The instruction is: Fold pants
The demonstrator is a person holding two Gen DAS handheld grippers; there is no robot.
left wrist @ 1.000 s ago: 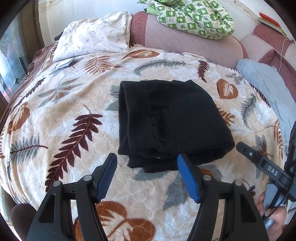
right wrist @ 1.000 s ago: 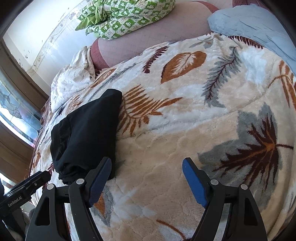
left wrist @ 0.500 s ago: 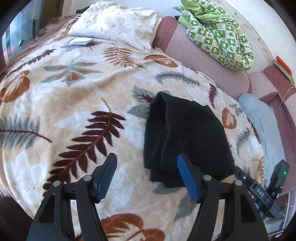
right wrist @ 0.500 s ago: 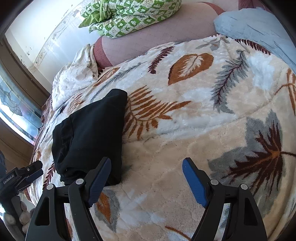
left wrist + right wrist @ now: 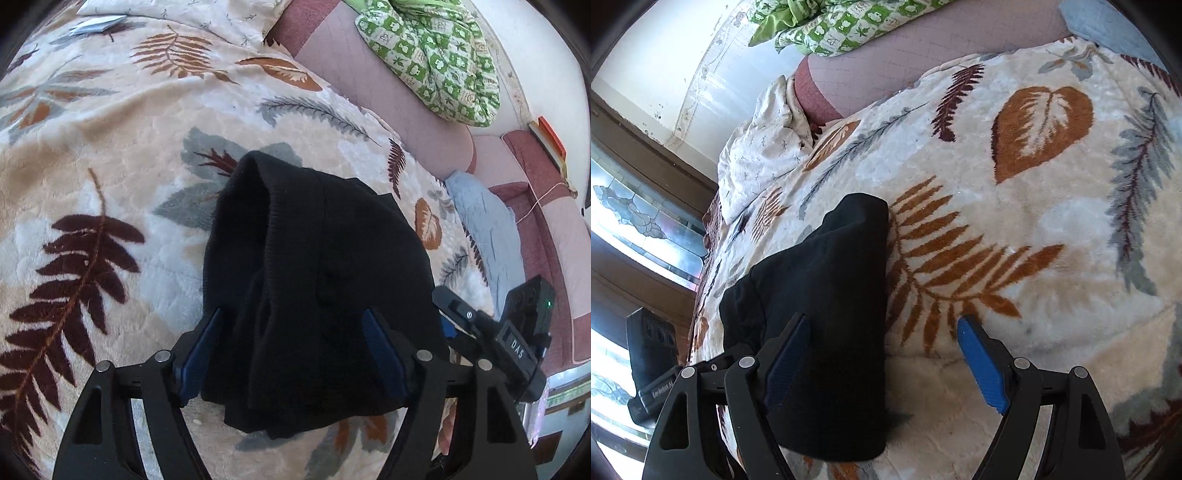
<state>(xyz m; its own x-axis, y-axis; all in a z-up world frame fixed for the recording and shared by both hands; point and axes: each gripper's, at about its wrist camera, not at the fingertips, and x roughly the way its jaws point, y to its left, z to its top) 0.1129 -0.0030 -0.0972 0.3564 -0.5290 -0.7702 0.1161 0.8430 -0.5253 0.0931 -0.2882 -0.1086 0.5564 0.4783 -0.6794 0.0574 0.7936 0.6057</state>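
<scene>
We see the pants (image 5: 317, 280), black and of a soft ribbed knit, folded into a thick, roughly rectangular bundle with a rounded far end and layered edges at the near end; they lie on a plush blanket (image 5: 110, 155), cream with a quilted relief and printed with fern fronds and leaves in maroon, rust and grey-blue; the blanket covers a bed and bulges gently under the bundle. Our left gripper (image 5: 291, 354) straddles the near end of the pants, its blue ribbed pads on either side of the cloth; the jaws are opening and stand wide, and the pads do not seem to press the fabric. Our right gripper (image 5: 882, 354) also stands wide and is easing wider; the right edge of the pants (image 5: 827, 295) falls between its jaws, beside the left pad, while the right pad hangs over bare blanket. Beyond the blanket runs a pink quilted cushion (image 5: 373, 88) with a green-and-white patterned cloth (image 5: 436, 55) heaped on it; a pale blue cloth (image 5: 484, 229) lies at the right, a white printed pillow (image 5: 764, 155) near a stained-glass window (image 5: 631, 218).
</scene>
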